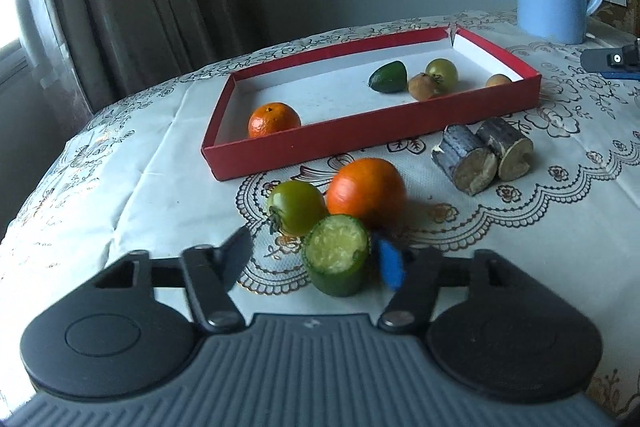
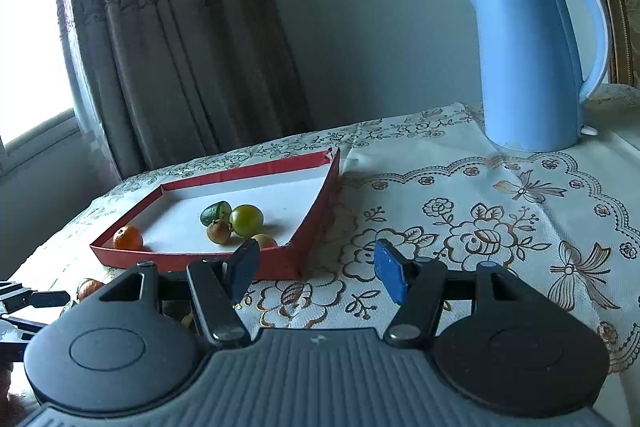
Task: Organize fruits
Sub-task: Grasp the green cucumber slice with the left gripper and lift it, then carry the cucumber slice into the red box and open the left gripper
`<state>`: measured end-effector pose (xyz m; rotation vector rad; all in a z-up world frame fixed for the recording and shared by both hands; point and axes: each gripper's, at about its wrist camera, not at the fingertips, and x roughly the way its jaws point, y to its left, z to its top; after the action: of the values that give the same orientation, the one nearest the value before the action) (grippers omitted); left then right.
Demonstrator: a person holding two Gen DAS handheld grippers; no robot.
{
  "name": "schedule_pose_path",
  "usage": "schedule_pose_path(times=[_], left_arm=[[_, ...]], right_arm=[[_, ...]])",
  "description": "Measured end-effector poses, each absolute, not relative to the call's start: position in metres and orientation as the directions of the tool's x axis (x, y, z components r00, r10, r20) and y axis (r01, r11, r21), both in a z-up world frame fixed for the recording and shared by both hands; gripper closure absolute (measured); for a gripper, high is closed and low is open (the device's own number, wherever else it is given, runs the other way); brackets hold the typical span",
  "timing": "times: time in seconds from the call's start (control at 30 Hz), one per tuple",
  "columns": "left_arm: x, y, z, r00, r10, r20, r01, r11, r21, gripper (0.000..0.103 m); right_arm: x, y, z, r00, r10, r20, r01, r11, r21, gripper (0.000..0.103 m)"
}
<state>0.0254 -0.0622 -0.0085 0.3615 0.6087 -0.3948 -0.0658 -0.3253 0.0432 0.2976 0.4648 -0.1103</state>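
A red tray (image 1: pixel 360 143) holds a small orange (image 1: pixel 273 119), a green fruit (image 1: pixel 387 76), a green tomato (image 1: pixel 442 71) and two brown fruits (image 1: pixel 423 86). In front of it on the tablecloth lie a large orange (image 1: pixel 366 189), a green tomato (image 1: pixel 298 207) and a cut cucumber piece (image 1: pixel 336 254). My left gripper (image 1: pixel 314 259) is open, its fingers on either side of the cucumber piece. My right gripper (image 2: pixel 316 271) is open and empty above the cloth, just right of the tray (image 2: pixel 224 261).
Two cut sugarcane stubs (image 1: pixel 482 155) lie right of the tray's front. A blue kettle (image 2: pixel 532 59) stands at the back right. Curtains hang behind the table's left edge. The right gripper's tip (image 1: pixel 612 61) shows at far right.
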Motion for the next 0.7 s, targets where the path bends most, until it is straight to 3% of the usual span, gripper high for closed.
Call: schedule_pose_path(times=[0.17,0.7], left_arm=[[0.018,-0.062,-0.006,0.74,-0.272,-0.615,0.47,0.863,0.184,0.071],[0.002,-0.053,0.047,0.835,-0.276,-0.476,0.38,0.915,0.136,0.072]], right_arm=[[-0.065,-0.325,0.043,0.886,-0.038,-0.462,0.172,0.952,0.252,0.04],[-0.067,-0.327,0.043,0.89,-0.05,-0.454,0.186,0.948,0.26,0.04]])
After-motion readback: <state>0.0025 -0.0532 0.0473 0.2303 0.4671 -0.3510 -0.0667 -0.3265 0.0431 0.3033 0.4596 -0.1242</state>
